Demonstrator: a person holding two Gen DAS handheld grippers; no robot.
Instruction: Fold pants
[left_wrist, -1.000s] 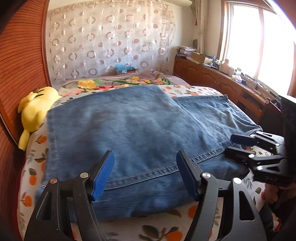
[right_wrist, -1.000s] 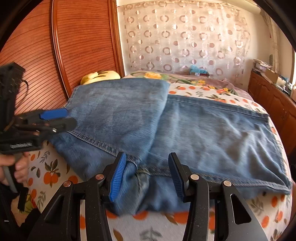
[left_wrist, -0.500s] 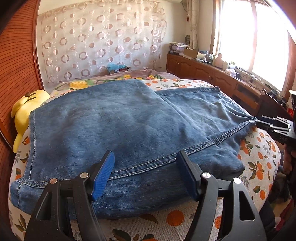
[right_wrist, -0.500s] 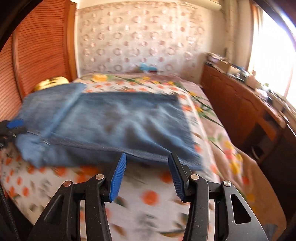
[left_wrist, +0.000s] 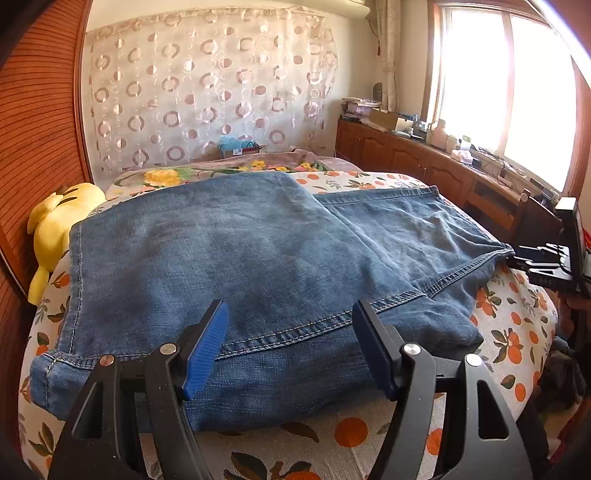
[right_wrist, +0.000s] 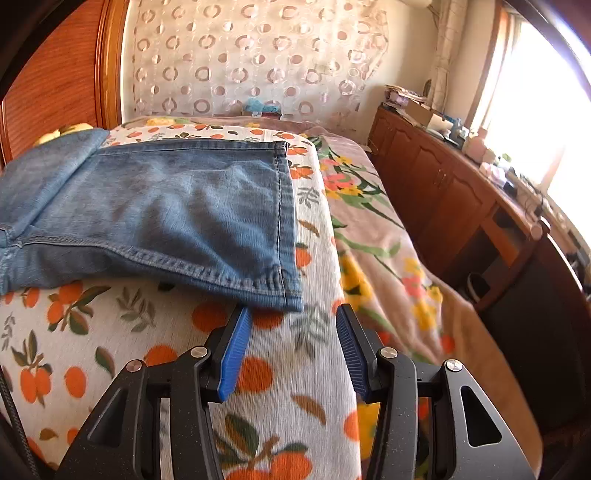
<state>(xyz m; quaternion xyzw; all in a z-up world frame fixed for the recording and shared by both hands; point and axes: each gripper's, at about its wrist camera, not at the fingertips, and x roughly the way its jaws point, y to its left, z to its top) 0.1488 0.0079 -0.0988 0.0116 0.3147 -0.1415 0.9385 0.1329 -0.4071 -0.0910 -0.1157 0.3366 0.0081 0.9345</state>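
Covering most of the bed (left_wrist: 517, 325), whose sheet is printed with oranges, the pants (left_wrist: 229, 258) lie flat as blue jeans already folded once: one denim panel rests over the other, and the lower layer runs out to the right, toward the wooden cabinets (right_wrist: 436, 177) under the window. A yellow plush toy (left_wrist: 55, 225) sits at the far left edge, touching the denim. In the right wrist view the free end of the jeans shows its stitched hem (right_wrist: 284, 229), flat on the sheet. A second ago the right hand-held gripper (right_wrist: 291, 350) looked at the middle of the garment; it has since swung along the near edge and now sits just short of the near hem corner (right_wrist: 291, 301), jaws partly apart with only bedsheet between them. The left hand-held gripper (left_wrist: 291, 350) has kept its place over the near seam of the folded panel, jaws wide and holding nothing. Judged from this, the shift sets up the next fold: the right side is placed to take the hem corner and carry that end over the folded part, while the left steadies or lifts its side.
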